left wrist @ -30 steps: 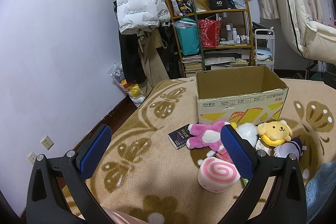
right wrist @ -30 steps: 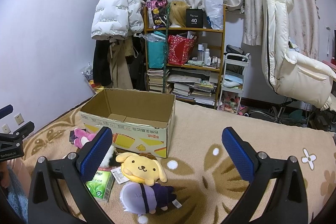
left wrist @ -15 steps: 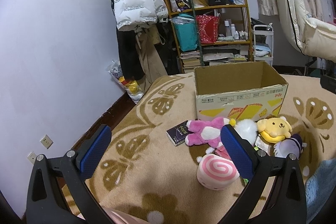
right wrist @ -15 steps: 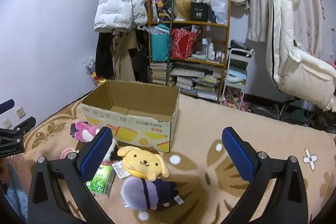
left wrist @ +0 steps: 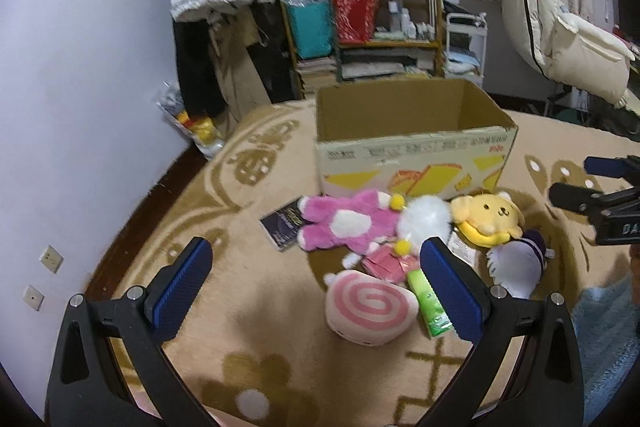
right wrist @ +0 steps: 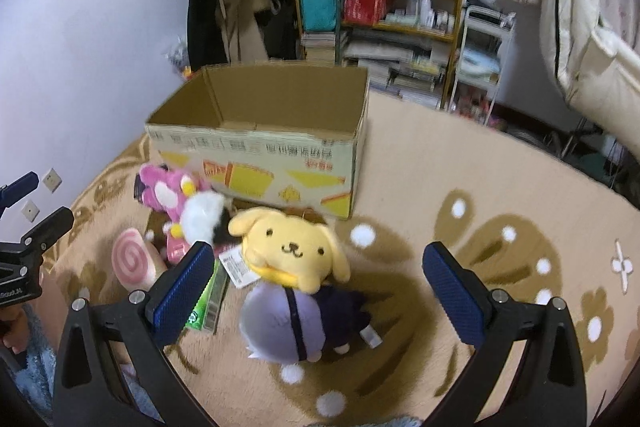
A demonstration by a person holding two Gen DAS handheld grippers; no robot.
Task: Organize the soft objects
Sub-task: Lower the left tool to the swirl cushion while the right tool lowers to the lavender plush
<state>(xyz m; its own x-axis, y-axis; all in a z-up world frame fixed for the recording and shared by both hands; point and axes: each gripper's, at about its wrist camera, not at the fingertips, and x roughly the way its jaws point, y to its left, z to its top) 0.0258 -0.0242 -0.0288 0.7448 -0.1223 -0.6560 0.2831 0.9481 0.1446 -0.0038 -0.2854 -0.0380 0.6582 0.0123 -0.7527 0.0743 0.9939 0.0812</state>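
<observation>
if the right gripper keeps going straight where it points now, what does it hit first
Most likely the yellow dog plush, which lies between the open fingers of the right gripper, resting partly on the purple plush. The cardboard box stands farther behind. Depth is hard to judge through the fisheye.

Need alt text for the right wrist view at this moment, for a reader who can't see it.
The open right gripper hangs over a yellow dog plush that leans on a lavender-haired doll on a tan patterned carpet. Behind them stands an open, apparently empty cardboard box, with a pink plush and a pink swirl cushion to its left.
</observation>
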